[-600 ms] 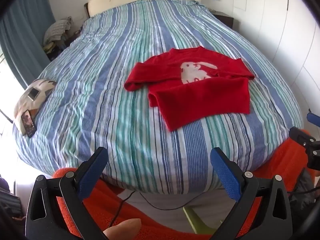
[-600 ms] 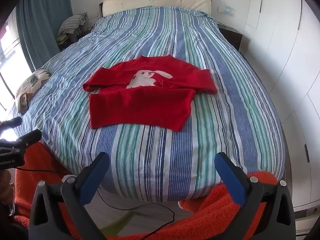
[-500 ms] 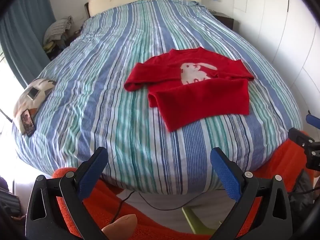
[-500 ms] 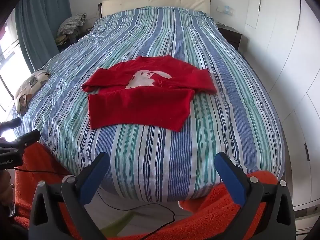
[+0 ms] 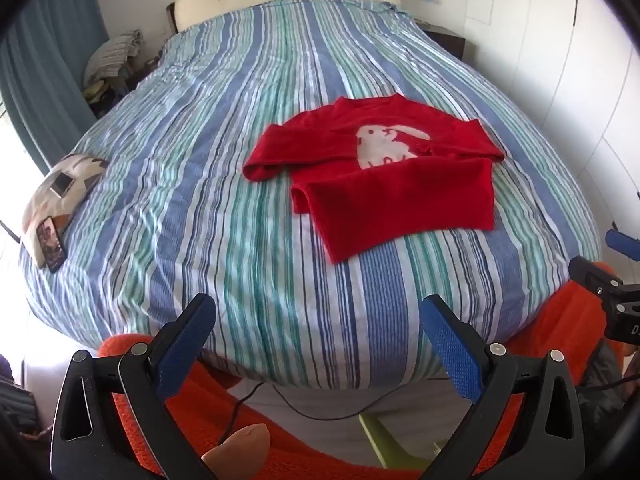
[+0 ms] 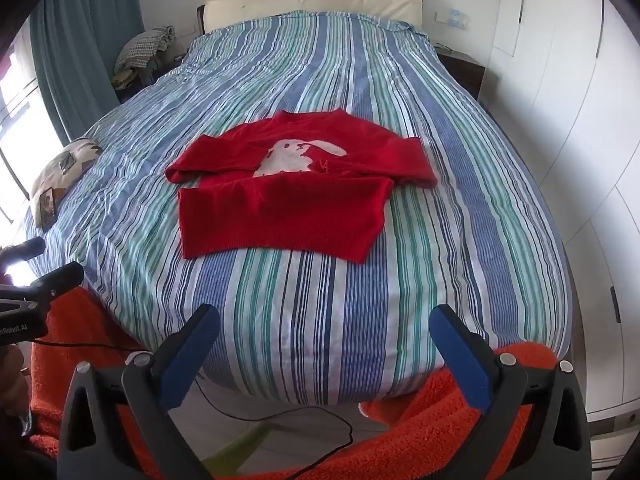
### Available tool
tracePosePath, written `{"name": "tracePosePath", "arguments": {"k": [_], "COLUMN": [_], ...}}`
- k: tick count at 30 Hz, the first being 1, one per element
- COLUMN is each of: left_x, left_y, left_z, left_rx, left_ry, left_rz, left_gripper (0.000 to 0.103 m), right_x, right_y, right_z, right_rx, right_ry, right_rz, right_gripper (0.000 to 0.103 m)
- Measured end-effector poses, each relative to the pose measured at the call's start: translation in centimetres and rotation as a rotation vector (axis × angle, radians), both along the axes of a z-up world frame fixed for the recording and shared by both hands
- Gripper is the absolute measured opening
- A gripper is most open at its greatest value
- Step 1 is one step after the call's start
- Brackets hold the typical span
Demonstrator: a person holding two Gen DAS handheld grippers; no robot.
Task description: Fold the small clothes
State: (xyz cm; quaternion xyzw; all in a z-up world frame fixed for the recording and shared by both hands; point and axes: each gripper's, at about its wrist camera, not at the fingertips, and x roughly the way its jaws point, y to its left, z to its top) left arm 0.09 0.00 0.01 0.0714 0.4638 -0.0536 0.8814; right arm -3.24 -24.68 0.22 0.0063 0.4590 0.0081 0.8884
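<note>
right now the red sweater (image 5: 400, 192) is lying flat on the striped bed (image 5: 240, 200), near the foot end and well ahead of both tools, with nothing touching it. its bottom half is looking already turned up over the chest, so the white rabbit print (image 6: 296, 156) is partly covered and the folded edge is facing the person. the sleeves are crossing over the body, which is making the long axis run side to side across the bed, square to the stripes.

the left gripper (image 5: 316, 344) is hanging over the bed's near edge with its jaws spread as wide as they go and nothing between them. the right gripper (image 6: 326, 346) is doing the same, jaws released and empty, pointing down and forward.

the relation that is mattering most: in the left wrist view the sweater is sitting up and to the right of the jaws, while in the right wrist view it is lying a little left of centre, almost straight ahead. so, as a judgement, the right gripper is standing nearer to the sweater's middle, and the garment is lying between the two, each tool facing its own end of it. the next fold is probably calling for both to be reaching forward, one to each end of the near edge.

a phone (image 5: 51, 243) is resting on a cushion (image 5: 60, 184) at the far left corner, well apart from the work.
</note>
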Motion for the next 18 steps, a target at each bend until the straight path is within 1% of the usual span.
{"name": "tracePosePath", "arguments": {"k": [18], "left_x": [0.01], "left_y": [-0.57], "left_z": [-0.61], "left_rx": [-0.007], "left_ry": [0.017], "left_rz": [-0.032], "left_gripper": [0.102], "right_x": [0.35], "right_y": [0.34], "right_z": [-0.64], "right_rx": [0.004], "right_ry": [0.017], "right_rz": [0.002], "right_gripper": [0.103]}}
